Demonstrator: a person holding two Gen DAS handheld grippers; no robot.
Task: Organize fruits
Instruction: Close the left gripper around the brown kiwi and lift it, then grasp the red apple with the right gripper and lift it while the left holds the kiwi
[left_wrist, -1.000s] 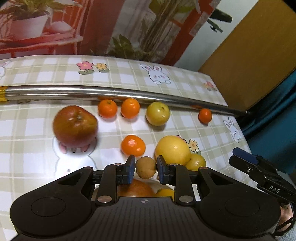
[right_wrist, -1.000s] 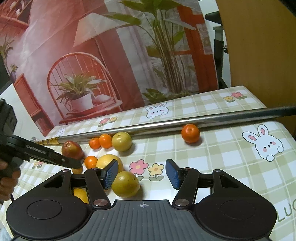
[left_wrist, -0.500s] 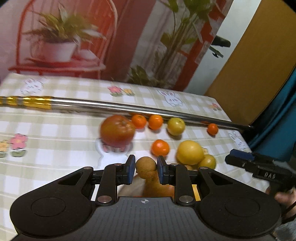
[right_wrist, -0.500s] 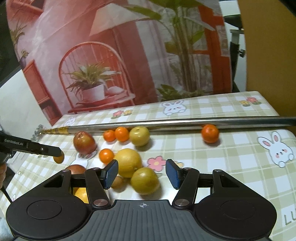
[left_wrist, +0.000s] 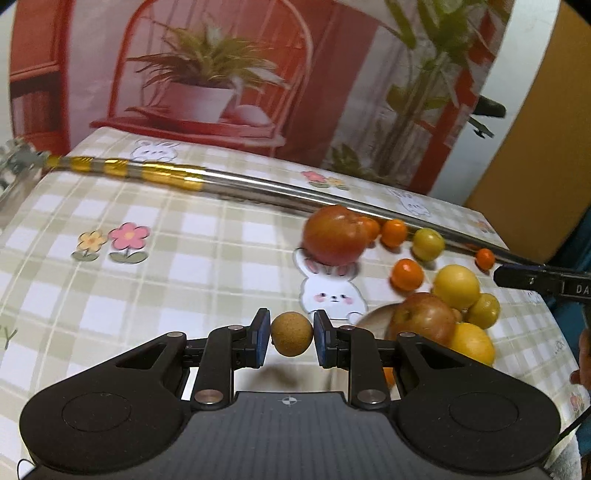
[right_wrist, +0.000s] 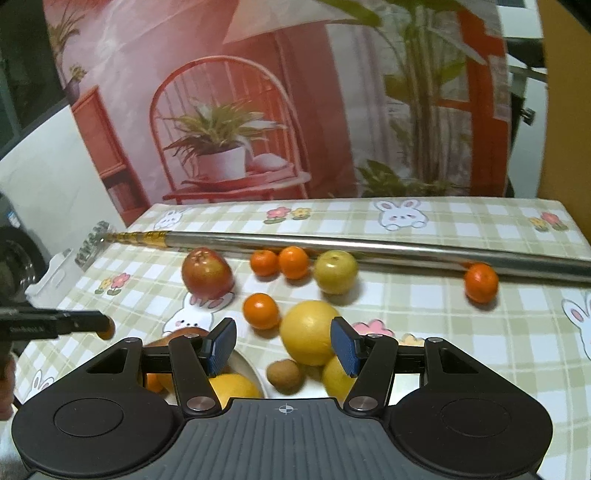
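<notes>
Right now the left gripper (left_wrist: 291, 334) pinches a small brown round fruit (left_wrist: 291, 334) between its two blue pads (left_wrist: 261, 341), and the fruit hangs free above the checked tablecloth (left_wrist: 184, 258), not touching it. From this gripper, the bare cloth lies ahead and to the left. The crowd of other fruits lies to the right: the red apple (left_wrist: 334, 236) by the metal pole (left_wrist: 258, 186), the yellow citrus (left_wrist: 456, 286), and the second apple (left_wrist: 423, 317), which seems to sit over the rim of a pale plate (left_wrist: 373, 317).

I judge that the coming move turns on this side relation. If the brown fruit must join a group, the plate is just beside the gripper on its right, while the open place is on its left. The fruit is round, so it has no long axis to line up; only the direction counts.

The right gripper (right_wrist: 284, 345) has its jaws spread and holds nothing. In its view another small brown fruit (right_wrist: 284, 374) lies on the cloth low between its pads, just beside the big yellow citrus (right_wrist: 308, 334) and near the plate (right_wrist: 243, 362). So the right hand is the nearer one to that fruit, and the left gripper (right_wrist: 88, 323) is seen well apart at the left edge. I cannot tell where the sorted groups should be.
</notes>
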